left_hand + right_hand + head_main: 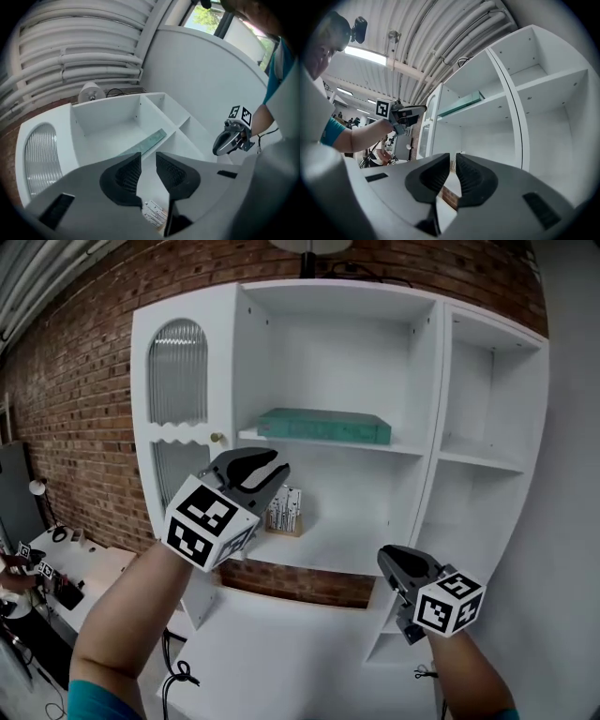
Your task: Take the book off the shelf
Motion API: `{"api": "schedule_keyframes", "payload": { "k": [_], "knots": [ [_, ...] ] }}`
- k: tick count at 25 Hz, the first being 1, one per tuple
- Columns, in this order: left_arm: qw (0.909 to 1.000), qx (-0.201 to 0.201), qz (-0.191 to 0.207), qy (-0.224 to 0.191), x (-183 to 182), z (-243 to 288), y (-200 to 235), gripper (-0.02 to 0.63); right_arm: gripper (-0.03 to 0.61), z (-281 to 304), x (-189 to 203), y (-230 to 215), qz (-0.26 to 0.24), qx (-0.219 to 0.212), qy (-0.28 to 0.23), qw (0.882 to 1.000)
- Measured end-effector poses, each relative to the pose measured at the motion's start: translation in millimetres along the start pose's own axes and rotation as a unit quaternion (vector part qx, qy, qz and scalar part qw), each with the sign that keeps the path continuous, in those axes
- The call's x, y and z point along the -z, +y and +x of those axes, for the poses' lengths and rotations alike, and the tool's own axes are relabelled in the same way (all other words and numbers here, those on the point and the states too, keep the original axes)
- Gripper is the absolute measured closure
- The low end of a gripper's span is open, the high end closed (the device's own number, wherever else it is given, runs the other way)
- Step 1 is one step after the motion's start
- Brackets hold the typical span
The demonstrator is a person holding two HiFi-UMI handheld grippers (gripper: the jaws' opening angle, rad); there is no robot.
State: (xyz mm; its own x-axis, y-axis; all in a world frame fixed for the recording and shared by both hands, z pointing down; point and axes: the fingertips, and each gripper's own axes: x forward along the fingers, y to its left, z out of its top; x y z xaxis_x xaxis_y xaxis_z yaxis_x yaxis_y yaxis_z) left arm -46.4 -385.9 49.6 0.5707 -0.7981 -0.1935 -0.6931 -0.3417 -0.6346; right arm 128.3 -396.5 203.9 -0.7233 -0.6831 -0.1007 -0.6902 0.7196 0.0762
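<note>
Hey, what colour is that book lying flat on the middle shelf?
Teal green. The book shows best in the head view.

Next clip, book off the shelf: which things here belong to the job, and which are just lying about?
Job: teal book, lying flat; white shelf unit; left gripper; right gripper.
Lying about: small holder on the lower shelf; ribbed-glass door; cluttered desk at left.

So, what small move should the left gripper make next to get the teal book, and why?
Probably raise the left gripper slightly and ease it toward the book: it lies flat on a shelf just above the jaws, which stand slightly apart, empty.
</note>
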Motion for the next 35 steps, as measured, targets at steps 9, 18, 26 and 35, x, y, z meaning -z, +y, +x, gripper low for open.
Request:
{"api": "schedule_keyframes", "payload": {
  "k": [9, 18, 26, 35],
  "knots": [
    [0.9708, 0.046, 0.215, 0.096, -9.8, 64.4, 10.9, 0.325, 0.534, 11.0, -61.1, -8.7, -0.067, 0.039, -0.009, 0.997],
    [0.9251, 0.097, 0.32, 0.179, -3.9, 122.2, 9.1, 0.281, 0.534, 1.6, -61.2, -16.7, -0.072, 0.051, -0.003, 0.996],
    [0.9048, 0.103, 0.332, 0.246, 25.5, 149.3, 14.2, 0.278, 0.534, -11.5, -48.9, -28.7, -0.062, 0.062, 0.002, 0.996],
    [0.8811, 0.078, 0.403, 0.235, 23.5, 131.7, 12.1, 0.402, 0.534, -19.0, -42.0, -32.0, -0.063, 0.06, 0.005, 0.996]
  ]
}}
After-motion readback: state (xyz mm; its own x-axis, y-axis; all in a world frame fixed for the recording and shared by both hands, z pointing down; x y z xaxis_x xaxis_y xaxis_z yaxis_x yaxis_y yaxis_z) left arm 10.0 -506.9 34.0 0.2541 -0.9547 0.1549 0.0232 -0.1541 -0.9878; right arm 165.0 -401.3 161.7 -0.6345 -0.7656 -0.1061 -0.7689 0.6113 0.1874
